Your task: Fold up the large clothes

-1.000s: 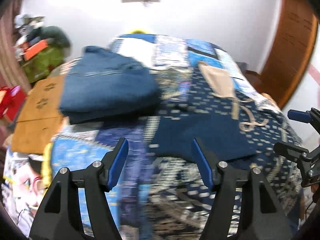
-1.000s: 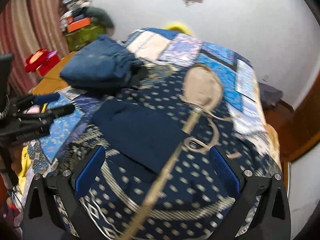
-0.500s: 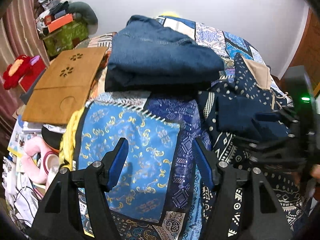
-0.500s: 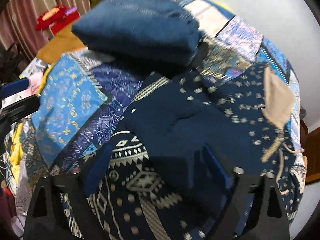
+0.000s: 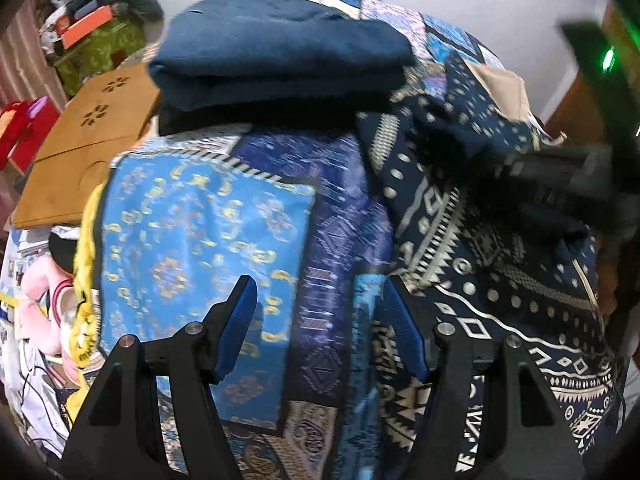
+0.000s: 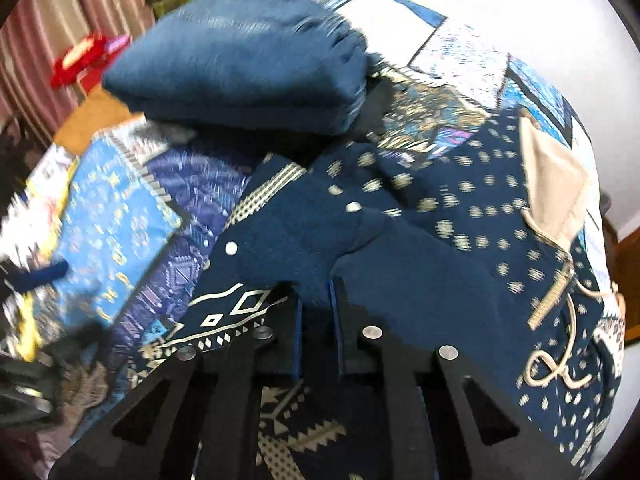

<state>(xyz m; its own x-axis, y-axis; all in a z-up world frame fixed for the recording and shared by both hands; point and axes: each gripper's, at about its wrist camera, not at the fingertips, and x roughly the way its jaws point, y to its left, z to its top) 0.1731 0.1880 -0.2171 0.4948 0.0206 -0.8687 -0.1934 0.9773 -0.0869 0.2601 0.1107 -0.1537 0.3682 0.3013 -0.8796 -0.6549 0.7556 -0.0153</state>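
Note:
A navy patterned garment [image 6: 460, 208] with white motifs and a tan hood lining lies spread on the bed; it also shows at the right of the left wrist view [image 5: 500, 272]. My right gripper [image 6: 316, 292] is shut on a fold of its plain navy sleeve. My left gripper [image 5: 320, 312] is open and empty, over the blue patchwork bedspread [image 5: 192, 232], left of the garment. The right gripper's black body [image 5: 560, 176] shows blurred at the right of the left wrist view.
A folded pile of blue jeans [image 6: 240, 68] sits behind the garment, also in the left wrist view [image 5: 280, 48]. A wooden lap tray [image 5: 88, 140] lies at the left. Red toys [image 6: 80, 60], boxes and curtains stand at the far left. A white wall is behind.
My right gripper has moved down onto the garment and shut on its navy sleeve. My left gripper has moved in closer to the bedspread and stayed open.

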